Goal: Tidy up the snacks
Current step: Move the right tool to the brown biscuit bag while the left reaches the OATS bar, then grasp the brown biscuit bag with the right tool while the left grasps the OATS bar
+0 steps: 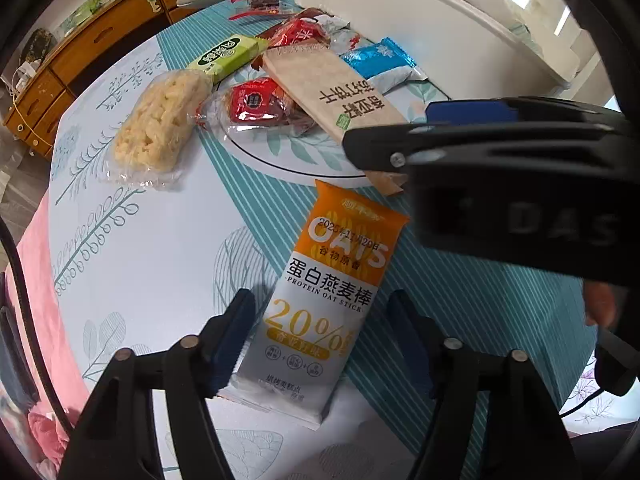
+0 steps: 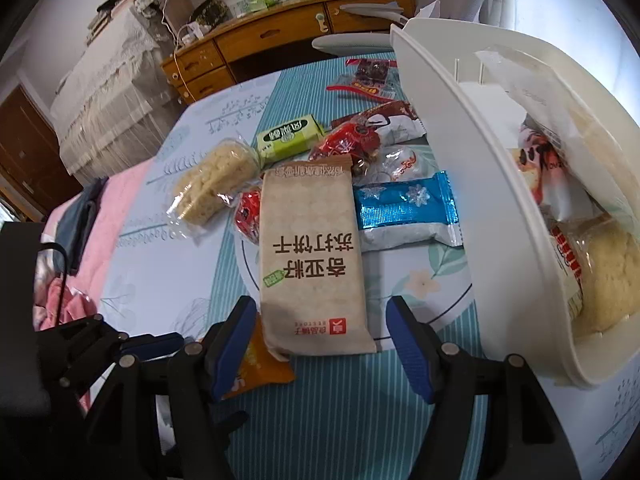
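Note:
An orange and white oat stick packet (image 1: pixel 332 292) lies flat on the patterned tablecloth, lengthwise between the fingers of my left gripper (image 1: pixel 320 300). That gripper is open; its pads stand beside the packet's long edges without squeezing it. A brown cracker packet (image 2: pixel 314 256) lies further back, partly on a heap of snacks. My right gripper (image 2: pixel 320 304) is open around the packet's near end, with a small gap on each side. In the left wrist view one of its black fingers (image 1: pixel 400 148) hovers over that packet. The oat packet's orange end (image 2: pixel 260 368) shows by the right gripper's left finger.
A white bin (image 2: pixel 424 92) holding several snacks stands at the right. The heap includes a clear-wrapped rice crisp bar (image 2: pixel 212 184), a green packet (image 2: pixel 288 140), red packets (image 2: pixel 348 140) and a blue foil packet (image 2: pixel 404 204). Pink cloth (image 2: pixel 112 216) lies past the table's left edge.

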A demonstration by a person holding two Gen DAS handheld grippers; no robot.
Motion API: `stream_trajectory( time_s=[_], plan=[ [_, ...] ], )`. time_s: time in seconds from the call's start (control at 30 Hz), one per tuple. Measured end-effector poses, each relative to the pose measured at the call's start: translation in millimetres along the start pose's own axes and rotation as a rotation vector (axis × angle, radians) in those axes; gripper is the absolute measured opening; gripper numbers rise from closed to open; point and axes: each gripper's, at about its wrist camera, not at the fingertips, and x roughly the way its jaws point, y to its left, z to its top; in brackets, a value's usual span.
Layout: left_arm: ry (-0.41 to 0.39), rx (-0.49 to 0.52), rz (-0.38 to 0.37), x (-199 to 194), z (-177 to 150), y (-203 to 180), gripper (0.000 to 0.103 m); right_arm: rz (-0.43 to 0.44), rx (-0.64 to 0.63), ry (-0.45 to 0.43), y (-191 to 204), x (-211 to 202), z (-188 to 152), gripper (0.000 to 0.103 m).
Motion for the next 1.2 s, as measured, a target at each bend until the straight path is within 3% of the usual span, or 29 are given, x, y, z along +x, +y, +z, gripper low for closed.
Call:
stream_trajectory(
  time_s=[0.17, 0.27, 0.33, 0.4, 0.77, 0.97, 1.2],
  plan=[
    [-0.022, -0.007, 0.001, -3.4, -0.6, 2.8, 0.044, -0.010, 0.010, 0.029, 1.7, 9.8, 3.2, 0.068],
    [-0.023, -0.018, -0.016, -5.7, -1.5, 11.8, 0.040, -0.022, 0.018, 0.053, 2.5, 16.2, 4.4, 0.068],
    [-0.016, -0.029, -0.027, -6.4, -3.5, 16.5, 0.040, -0.030, 0.035, 0.056, 2.8, 17.1, 5.7, 0.067],
    [-0.011, -0.038, -0.037, -6.8, -6.1, 22.2, 0.039, -0.027, 0.050, 0.068, 3.1, 17.0, 7.4, 0.059],
    [0.010, -0.110, -0.101, -39.6, -40.7, 50.7, 0.039, -0.069, 0.203, 0.157, 2.0, 17.2, 9.4, 0.056],
    [0.006, -0.170, -0.130, -72.7, -66.7, 75.8, 0.039, -0.108, 0.328, 0.296, 7.7, 8.5, -5.0, 0.056],
    [-0.049, -0.249, -0.164, -98.3, -73.1, 103.6, 0.039, -0.070, 0.495, 0.441, 17.5, -6.6, -32.0, 0.055]
  ],
)
